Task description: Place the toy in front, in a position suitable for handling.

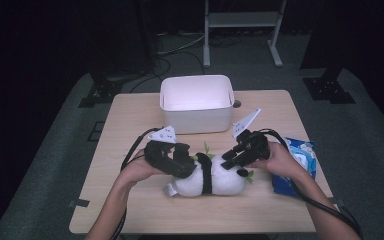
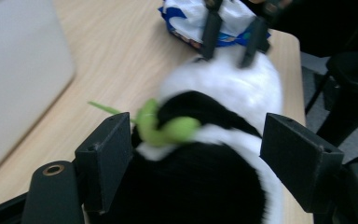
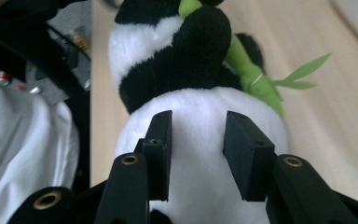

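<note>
We judge the panda plush (image 1: 209, 176) (before the white bin (image 1: 196, 102)) soft and light; left gripper (image 2: 193, 154) clamps its dark middle, right gripper (image 3: 196, 154) pinches its white end.

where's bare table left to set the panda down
Bare wood lies left of the white bin, along the near table edge, and right of the bin. It is crowded mid-table around the plush panda and by the blue packet at the right edge.

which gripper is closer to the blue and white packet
Right. The right gripper is on the plush panda's end beside the blue and white packet; the left gripper is at the panda's far end.
</note>
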`<state>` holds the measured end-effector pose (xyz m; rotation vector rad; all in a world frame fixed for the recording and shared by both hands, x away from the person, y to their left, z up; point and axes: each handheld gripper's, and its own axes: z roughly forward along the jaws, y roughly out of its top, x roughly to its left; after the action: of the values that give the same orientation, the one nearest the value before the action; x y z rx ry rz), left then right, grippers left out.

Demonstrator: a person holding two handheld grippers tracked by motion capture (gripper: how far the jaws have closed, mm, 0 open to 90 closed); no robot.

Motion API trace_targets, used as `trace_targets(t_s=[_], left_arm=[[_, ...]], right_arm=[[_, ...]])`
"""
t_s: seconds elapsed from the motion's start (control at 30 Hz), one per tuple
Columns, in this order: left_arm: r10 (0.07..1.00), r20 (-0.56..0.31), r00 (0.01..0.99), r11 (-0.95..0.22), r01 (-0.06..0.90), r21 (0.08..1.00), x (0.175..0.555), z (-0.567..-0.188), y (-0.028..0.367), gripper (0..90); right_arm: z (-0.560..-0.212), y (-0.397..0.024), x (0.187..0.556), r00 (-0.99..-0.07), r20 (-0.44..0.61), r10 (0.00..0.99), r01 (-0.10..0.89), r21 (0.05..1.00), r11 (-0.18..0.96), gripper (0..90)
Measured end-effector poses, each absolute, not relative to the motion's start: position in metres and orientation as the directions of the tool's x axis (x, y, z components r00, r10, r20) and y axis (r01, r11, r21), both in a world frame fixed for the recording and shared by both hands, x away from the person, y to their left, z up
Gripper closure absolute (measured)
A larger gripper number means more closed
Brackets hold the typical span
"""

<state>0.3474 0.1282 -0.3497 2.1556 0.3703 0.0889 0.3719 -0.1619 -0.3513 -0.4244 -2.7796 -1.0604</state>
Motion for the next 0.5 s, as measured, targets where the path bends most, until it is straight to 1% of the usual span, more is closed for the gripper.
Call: trace_targets(t_s=[0.1, 0.17, 0.33, 0.5], left_arm=[[0.316, -0.057, 0.947, -0.554, 0.233, 0.799, 0.349, -0.349, 0.13, 23.6], [0.32, -0.063, 0.945, -0.567, 0.244, 0.787, 0.35, -0.352, 0.13, 23.6], [0.294, -0.102, 0.95, -0.579, 0.262, 0.772, 0.349, -0.363, 0.127, 23.7], [0.275, -0.108, 0.955, -0.585, 0.256, 0.77, 0.348, -0.365, 0.128, 23.7]], right_arm=[[-0.352, -0.159, 0.363, -0.956, 0.235, 0.177, 0.287, 0.618, 0.732, 60.7], [-0.351, -0.157, 0.358, -0.961, 0.224, 0.163, 0.269, 0.617, 0.74, 60.5], [-0.347, -0.151, 0.357, -0.966, 0.205, 0.157, 0.253, 0.627, 0.736, 60.4], [-0.35, -0.138, 0.36, -0.968, 0.204, 0.145, 0.243, 0.619, 0.747, 60.1]])
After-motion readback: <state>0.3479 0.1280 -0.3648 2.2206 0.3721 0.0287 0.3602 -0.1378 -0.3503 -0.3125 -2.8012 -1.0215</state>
